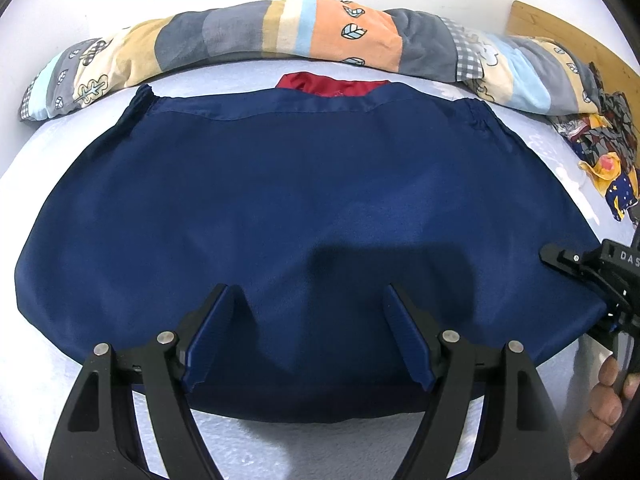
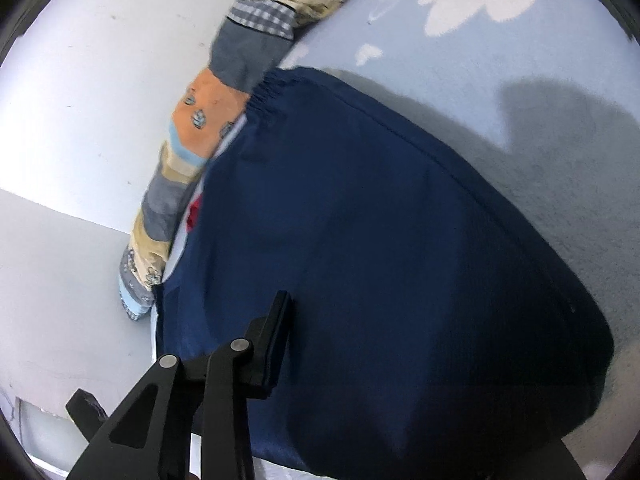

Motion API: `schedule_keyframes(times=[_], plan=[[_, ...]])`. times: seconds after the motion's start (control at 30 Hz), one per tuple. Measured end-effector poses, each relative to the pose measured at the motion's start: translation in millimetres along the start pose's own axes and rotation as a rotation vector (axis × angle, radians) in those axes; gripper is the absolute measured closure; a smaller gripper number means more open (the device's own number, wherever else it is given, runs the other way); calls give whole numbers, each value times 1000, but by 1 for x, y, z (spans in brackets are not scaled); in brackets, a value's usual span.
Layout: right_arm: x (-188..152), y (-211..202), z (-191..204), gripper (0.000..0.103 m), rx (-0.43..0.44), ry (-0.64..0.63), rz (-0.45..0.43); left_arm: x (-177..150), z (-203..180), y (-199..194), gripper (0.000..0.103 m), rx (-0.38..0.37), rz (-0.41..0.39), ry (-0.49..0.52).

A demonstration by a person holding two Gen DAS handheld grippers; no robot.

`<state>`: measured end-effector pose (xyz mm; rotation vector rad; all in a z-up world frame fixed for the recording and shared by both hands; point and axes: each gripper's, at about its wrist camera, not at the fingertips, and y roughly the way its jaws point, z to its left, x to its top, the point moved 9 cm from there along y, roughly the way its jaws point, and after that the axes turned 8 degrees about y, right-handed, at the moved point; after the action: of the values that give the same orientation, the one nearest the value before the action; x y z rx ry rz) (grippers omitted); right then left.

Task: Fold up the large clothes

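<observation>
A large navy garment [image 1: 300, 184] lies spread flat on the pale blue bed sheet [image 1: 52, 168], its gathered elastic edge at the far side. My left gripper [image 1: 309, 294] hovers open over the garment's near edge, with nothing between its fingers. My right gripper [image 1: 588, 280] is at the garment's right corner. In the right wrist view the navy garment [image 2: 380, 240] fills the middle, and my right gripper [image 2: 320, 320] shows one black finger [image 2: 276, 336] lying on the cloth. Its other finger is hidden under a fold of the cloth. The jaws stand partly apart with cloth between them.
A rolled patchwork quilt [image 1: 280, 28] runs along the far side against the white wall. A red garment [image 1: 332, 82] peeks from under the navy one. A heap of patterned clothes [image 1: 600, 152] sits at the right, by a wooden headboard [image 1: 580, 36]. A person's hand [image 1: 608, 392] holds the right gripper.
</observation>
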<state>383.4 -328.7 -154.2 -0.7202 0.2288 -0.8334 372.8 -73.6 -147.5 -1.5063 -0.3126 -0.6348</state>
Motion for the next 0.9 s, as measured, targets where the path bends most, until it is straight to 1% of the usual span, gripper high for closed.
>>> schedule_keyframes(times=[0.07,0.33,0.53,0.63,0.7,0.8,0.9], plan=[[0,1,-1,63,-1,9,7,0,0,0,26,0,2,2],[-2,-3,-3,63,42,7,-29,0,0,0,25,12,5,6],[1,-1,-3,62,50,36,11,0,0,1,24,20,4,10],[1,-1,-1,57,55,40,24,1,0,1,23,21,5,8],[0,-1,0,52,61,45,30,1,1,1,23,21,5,8],[-1,-1,2,46,63,33,37,1,0,1,23,21,6,9],[-1,-1,3,44,65,32,40,1,0,1,23,21,7,6]])
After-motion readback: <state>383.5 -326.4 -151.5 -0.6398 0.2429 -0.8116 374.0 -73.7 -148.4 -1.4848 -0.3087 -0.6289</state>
